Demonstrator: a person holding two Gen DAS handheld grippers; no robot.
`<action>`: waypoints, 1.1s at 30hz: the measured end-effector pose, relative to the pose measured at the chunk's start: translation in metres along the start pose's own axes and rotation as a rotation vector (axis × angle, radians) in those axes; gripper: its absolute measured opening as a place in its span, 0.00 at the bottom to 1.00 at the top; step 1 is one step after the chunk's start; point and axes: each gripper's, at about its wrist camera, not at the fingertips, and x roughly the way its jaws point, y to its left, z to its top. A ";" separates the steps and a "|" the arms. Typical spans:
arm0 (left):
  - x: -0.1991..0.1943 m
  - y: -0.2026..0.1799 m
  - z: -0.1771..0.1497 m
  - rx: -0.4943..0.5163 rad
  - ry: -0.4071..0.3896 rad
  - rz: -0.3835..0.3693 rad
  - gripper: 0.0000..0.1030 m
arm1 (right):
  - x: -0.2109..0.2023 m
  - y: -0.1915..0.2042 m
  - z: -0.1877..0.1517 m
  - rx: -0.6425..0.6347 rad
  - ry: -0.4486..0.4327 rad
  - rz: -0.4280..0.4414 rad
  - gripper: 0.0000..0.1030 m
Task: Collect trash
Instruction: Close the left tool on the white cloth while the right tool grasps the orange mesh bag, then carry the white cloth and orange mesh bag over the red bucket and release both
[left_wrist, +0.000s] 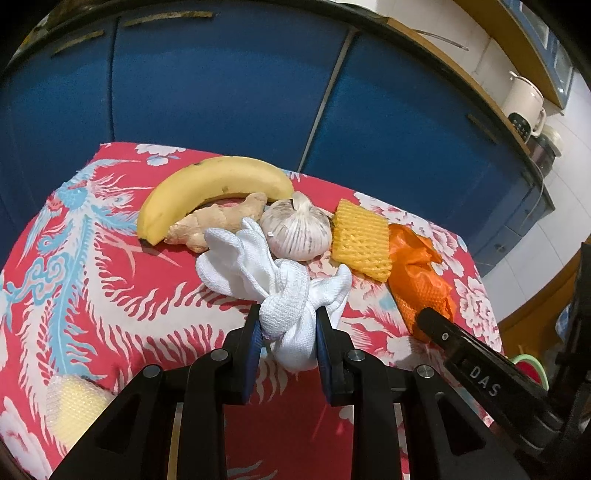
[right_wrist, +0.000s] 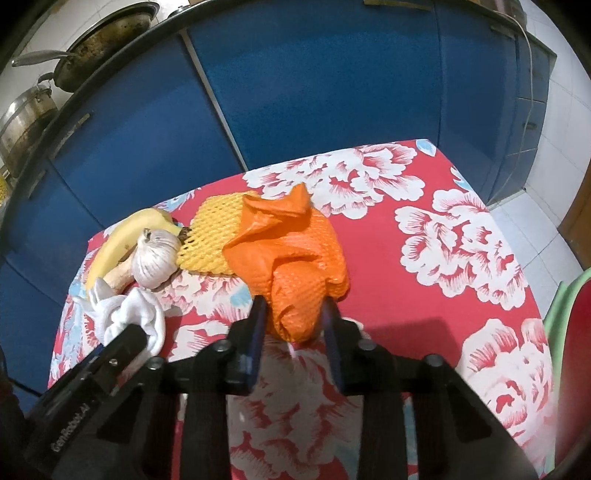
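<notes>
My left gripper (left_wrist: 288, 326) is shut on a crumpled white foam net (left_wrist: 280, 291) that lies on the red flowered tablecloth (left_wrist: 110, 280). My right gripper (right_wrist: 295, 317) is shut on the near end of a crumpled orange plastic bag (right_wrist: 291, 251); in the left wrist view the orange bag (left_wrist: 417, 269) shows with the right gripper's finger on it. A yellow foam net (left_wrist: 360, 240) lies between the bag and a garlic bulb (left_wrist: 297, 229). In the right wrist view the white net (right_wrist: 125, 314) sits at lower left under the left gripper.
A banana (left_wrist: 210, 184) and a ginger root (left_wrist: 218, 218) lie at the table's far side. A pale yellow foam piece (left_wrist: 74, 410) sits near left. Blue cabinet doors (left_wrist: 221, 85) stand behind the table. A green-rimmed red bin (right_wrist: 570, 362) is at the right edge.
</notes>
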 end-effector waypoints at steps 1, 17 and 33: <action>-0.001 -0.001 0.000 0.002 -0.001 -0.002 0.26 | 0.000 0.000 0.000 -0.003 -0.002 0.001 0.18; -0.007 -0.014 -0.004 0.059 -0.020 -0.007 0.26 | -0.064 -0.026 -0.015 0.057 -0.099 0.037 0.09; -0.022 -0.036 -0.010 0.126 -0.044 -0.045 0.26 | -0.151 -0.076 -0.050 0.117 -0.204 -0.013 0.09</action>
